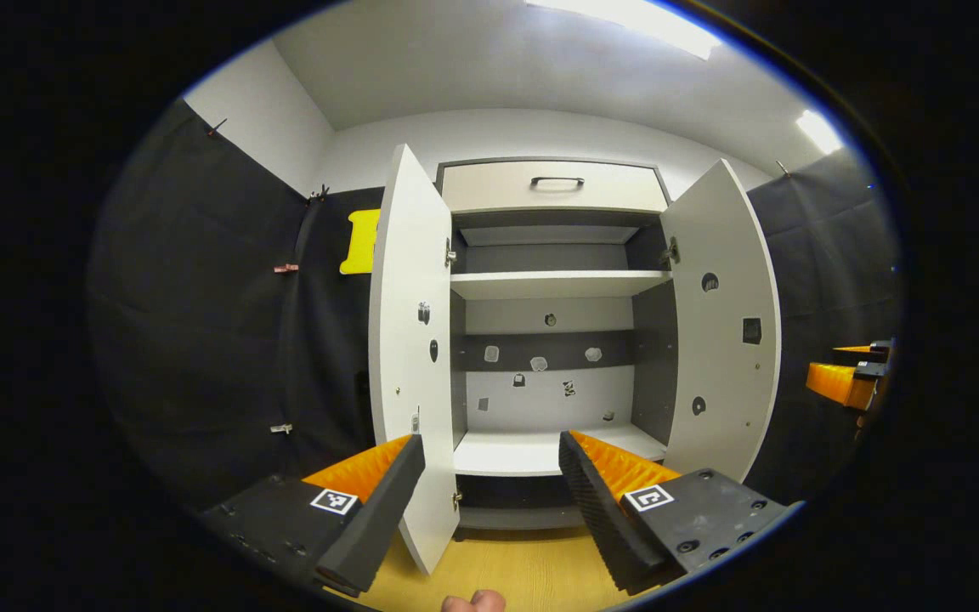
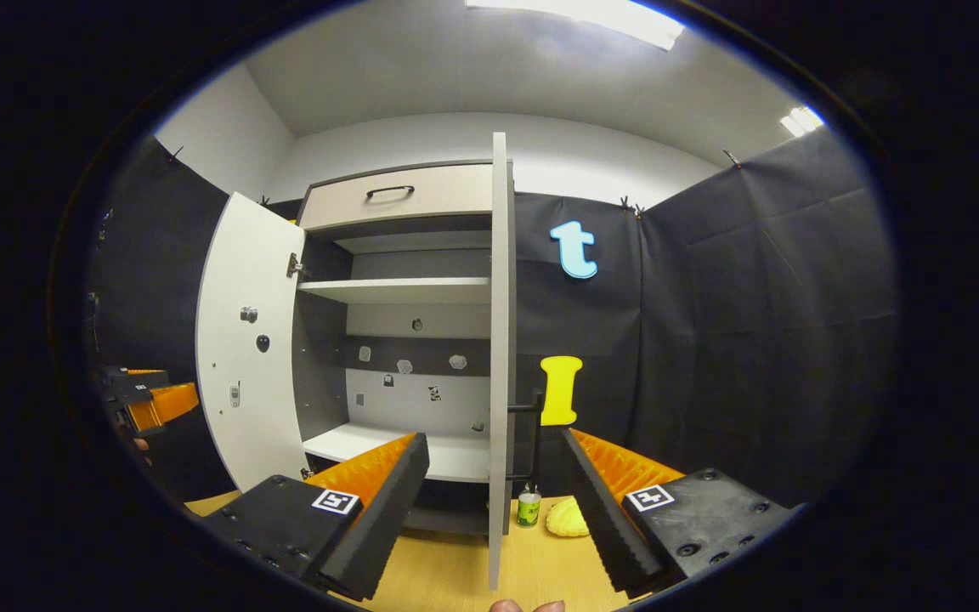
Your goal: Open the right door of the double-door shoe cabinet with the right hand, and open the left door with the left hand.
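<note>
The white shoe cabinet point(image 1: 553, 187) stands ahead with both doors swung wide. In the left gripper view its left door point(image 1: 409, 323) angles toward me, and its lower edge sits just behind my left finger. My left gripper point(image 1: 491, 440) is open, with the bare lower shelf point(image 1: 532, 455) showing between the fingers. The right door point(image 1: 723, 323) hangs open on the far side. In the right gripper view the right door point(image 2: 500, 340) is edge-on between the fingers of my open right gripper point(image 2: 496, 438). Neither finger presses on it. Its black handle point(image 2: 532, 442) is on the outer face.
A drawer with a black handle point(image 1: 556, 182) tops the cabinet. A small green bottle point(image 2: 528, 507) and a yellow object point(image 2: 568, 517) lie on the wooden floor point(image 2: 455, 569) right of the door. The other gripper shows at each view's side point(image 1: 846, 378) point(image 2: 145, 399).
</note>
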`<state>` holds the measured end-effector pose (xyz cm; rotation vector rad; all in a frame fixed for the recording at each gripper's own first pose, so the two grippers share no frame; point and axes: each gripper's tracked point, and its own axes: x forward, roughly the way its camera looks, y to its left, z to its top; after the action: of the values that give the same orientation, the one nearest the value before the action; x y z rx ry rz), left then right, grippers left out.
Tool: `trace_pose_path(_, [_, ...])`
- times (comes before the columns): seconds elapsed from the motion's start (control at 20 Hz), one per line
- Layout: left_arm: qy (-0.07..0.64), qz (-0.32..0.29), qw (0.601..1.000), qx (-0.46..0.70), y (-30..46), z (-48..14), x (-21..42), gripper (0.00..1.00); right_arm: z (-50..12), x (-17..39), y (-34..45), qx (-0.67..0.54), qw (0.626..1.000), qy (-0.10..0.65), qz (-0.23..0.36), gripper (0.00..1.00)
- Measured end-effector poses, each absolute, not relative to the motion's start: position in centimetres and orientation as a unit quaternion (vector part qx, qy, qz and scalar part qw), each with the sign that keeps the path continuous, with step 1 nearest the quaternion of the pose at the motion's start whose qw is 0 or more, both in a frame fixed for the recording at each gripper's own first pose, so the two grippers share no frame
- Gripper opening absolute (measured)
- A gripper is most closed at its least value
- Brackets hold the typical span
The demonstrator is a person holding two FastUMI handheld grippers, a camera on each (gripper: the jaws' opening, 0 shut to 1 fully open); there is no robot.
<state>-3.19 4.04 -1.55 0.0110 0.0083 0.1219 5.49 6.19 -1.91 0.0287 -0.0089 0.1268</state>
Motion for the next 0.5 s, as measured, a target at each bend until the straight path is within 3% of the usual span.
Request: trace_pose_path(0.5, [0.011, 0.043, 0.999, 0.009, 2.9, -2.2, -2.6, 0.99, -3.1, 5.9, 6.9, 0.031, 0.998, 0.005, 0.063, 0.98])
